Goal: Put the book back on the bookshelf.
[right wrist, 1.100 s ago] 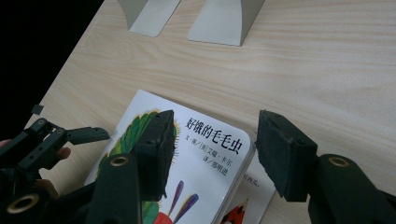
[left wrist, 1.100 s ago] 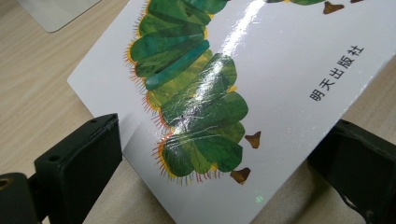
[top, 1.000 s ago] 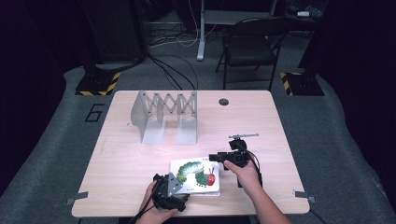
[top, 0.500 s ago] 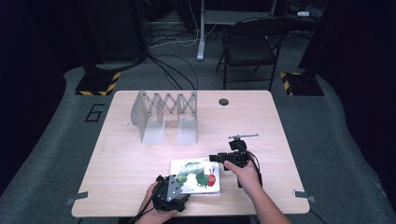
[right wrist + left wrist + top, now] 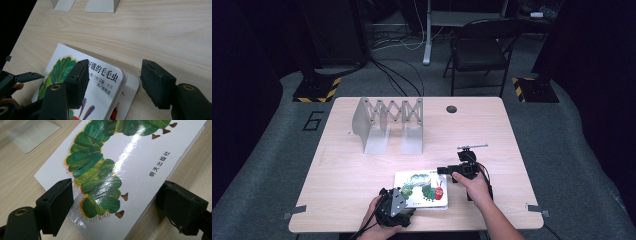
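Left gripper [image 5: 394, 210] at table's 6 o'clock edge, jaws apart astride near corner of picture book [image 5: 422, 190], nothing clamped. Right gripper [image 5: 451, 171] at book's 2 o'clock corner, jaws apart, no grip. Book flat, closed. Expandable metal rack [image 5: 388, 122] at 11 o'clock holds no book; likely goal, shelving, seemingly not begun.

Book [image 5: 117, 170] top edge cropped; small cover text [image 5: 102, 86] unreadable.

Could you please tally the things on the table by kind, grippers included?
Picture book: 1
Metal expanding rack: 1
Grippers: 2, the left gripper and the right gripper, both open at the book
Total: 4
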`<act>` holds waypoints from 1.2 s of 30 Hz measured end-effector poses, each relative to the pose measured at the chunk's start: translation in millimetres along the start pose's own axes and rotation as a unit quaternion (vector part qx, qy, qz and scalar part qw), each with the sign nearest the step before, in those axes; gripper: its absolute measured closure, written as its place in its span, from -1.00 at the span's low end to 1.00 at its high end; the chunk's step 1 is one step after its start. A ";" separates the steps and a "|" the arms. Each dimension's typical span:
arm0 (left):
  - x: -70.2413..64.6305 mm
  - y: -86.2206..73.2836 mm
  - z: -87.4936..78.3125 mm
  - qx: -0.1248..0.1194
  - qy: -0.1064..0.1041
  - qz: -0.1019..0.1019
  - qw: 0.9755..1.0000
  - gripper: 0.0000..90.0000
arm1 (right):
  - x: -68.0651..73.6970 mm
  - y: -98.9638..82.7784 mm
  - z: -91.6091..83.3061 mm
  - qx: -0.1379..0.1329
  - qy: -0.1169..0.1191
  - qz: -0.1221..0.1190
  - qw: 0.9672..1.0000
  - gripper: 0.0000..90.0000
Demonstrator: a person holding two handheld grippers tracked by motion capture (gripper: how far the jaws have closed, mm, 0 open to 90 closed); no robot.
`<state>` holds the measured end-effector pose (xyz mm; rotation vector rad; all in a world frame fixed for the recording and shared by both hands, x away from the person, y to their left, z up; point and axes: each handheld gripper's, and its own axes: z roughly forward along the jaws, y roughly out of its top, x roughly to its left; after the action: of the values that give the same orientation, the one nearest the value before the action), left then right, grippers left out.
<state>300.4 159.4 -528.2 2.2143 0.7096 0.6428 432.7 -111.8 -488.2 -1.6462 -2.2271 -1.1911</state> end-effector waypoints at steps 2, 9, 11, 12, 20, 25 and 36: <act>0.1 0.0 0.1 0.000 0.000 0.000 1.000 -0.67 | -0.7 -0.3 2.9 0.005 0.000 -0.001 1.000 -0.13; 0.0 0.0 0.1 -0.001 0.000 0.000 1.000 -0.67 | -0.8 -1.6 10.5 0.020 0.007 -0.003 1.000 -0.17; 0.0 -0.1 0.1 -0.001 0.000 -0.001 1.000 -0.67 | -0.1 -1.9 11.9 0.025 0.009 -0.001 1.000 -0.17; 0.0 -0.1 0.1 -0.001 0.000 0.000 1.000 -0.67 | -0.7 -2.3 13.0 0.024 0.012 -0.009 1.000 -0.17; -0.1 -0.3 0.2 -0.002 0.001 -0.001 1.000 -0.67 | 3.1 -2.8 16.3 0.035 0.023 0.001 0.999 -0.17; -0.2 -0.3 0.3 -0.002 0.002 -0.001 1.000 -0.67 | 3.0 -3.7 18.7 0.039 0.023 -0.004 0.999 -0.16; 0.1 -0.5 0.2 -0.003 -0.005 -0.002 1.000 -0.67 | 4.0 -4.3 21.2 0.053 0.032 -0.002 0.998 -0.10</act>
<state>300.6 159.7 -528.7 2.2083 0.7075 0.6309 434.5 -95.4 -502.8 -1.5437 -2.2142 -1.0891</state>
